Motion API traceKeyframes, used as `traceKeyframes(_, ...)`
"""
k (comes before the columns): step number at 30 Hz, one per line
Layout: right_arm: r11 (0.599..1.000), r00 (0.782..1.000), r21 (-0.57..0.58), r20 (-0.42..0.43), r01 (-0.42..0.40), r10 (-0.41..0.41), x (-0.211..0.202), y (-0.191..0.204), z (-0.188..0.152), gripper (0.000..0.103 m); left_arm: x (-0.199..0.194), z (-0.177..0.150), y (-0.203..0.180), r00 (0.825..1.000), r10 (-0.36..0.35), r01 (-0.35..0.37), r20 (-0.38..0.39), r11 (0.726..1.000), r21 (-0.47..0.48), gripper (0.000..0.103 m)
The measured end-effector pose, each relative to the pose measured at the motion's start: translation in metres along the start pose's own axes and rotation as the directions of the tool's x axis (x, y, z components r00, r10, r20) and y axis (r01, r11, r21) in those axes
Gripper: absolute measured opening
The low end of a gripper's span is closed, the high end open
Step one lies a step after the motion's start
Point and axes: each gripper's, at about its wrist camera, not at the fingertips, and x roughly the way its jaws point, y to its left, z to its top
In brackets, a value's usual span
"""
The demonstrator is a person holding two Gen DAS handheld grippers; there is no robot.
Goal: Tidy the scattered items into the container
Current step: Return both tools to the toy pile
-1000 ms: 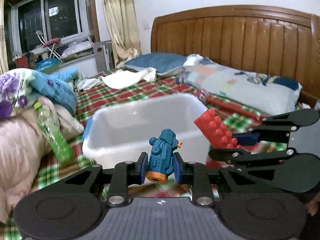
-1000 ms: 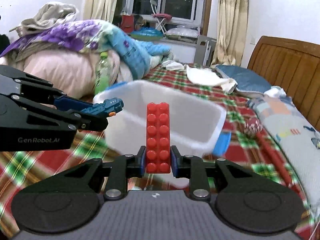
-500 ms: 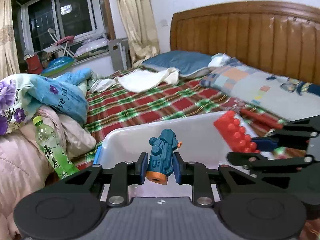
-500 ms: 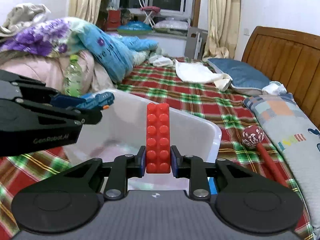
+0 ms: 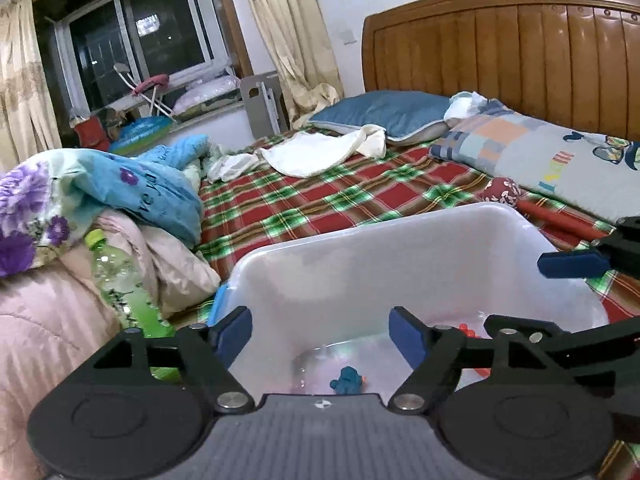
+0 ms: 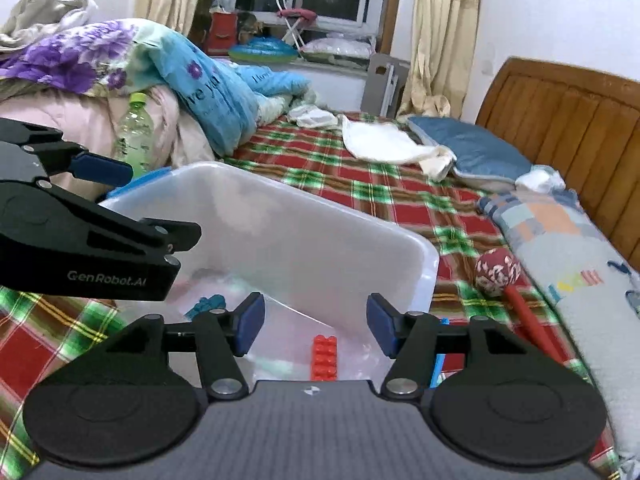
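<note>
The jaws of both grippers are spread wide and hold nothing. The left gripper point(image 5: 320, 330) and the right gripper point(image 6: 316, 322) both hang over the white tub point(image 6: 332, 236), which sits on the bed point(image 6: 360, 184).

Two toys lie at the bottom of the tub. The red brick point(image 6: 325, 356) lies right under the right gripper, and its long side points away from the camera. It has rows of round bumps on top. The little blue toy point(image 5: 347, 379) lies right under the left gripper. It is blue with a small orange bit.

One more toy is out on the bed. It is a rattle point(image 6: 498, 272) with a red and white ball on a red stick. It lies just past the right wall of the tub, beside the patchwork pillow point(image 6: 568, 240). Its stick runs back toward the right gripper, which I think is the nearer one for picking it up.

A green bottle point(image 5: 120, 280) leans on the pink blanket point(image 5: 44, 312) near the tub's left side, closer to the left gripper.
</note>
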Motion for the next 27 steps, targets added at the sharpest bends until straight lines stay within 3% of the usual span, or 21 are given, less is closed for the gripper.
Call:
traceKeyframes(4,1.0,0.999,-0.012,0.039,-0.003,0.004,-0.027,0.008,-0.003,0.078,-0.026,-0.012,0.008,1.0,-0.017,0.017,-0.003,0.999,-0.031,0.082)
traceKeyframes(15,0.997,0.996,0.021,0.034,-0.079,0.078,-0.072,0.032,-0.046,0.084,-0.074,-0.089,0.013,0.996,-0.05,0.045,-0.073,0.997,-0.066,0.082)
traceKeyframes(20,0.992,0.994,0.061,-0.004,-0.107,0.107,-0.072,0.038,-0.083,0.084,-0.075,-0.132,0.004,0.988,-0.069,0.061,-0.139,0.996,-0.062,0.08)
traceKeyframes(23,0.993,0.994,0.053,-0.012,-0.105,0.106,-0.075,0.042,-0.095,0.082,-0.071,-0.149,0.006,0.981,-0.094,0.079,-0.171,0.993,-0.09,0.07)
traceKeyframes(27,0.995,0.996,0.041,-0.008,-0.093,0.093,-0.081,0.045,-0.106,0.082,-0.06,-0.165,0.011,0.972,-0.101,0.073,-0.213,0.989,-0.132,0.07)
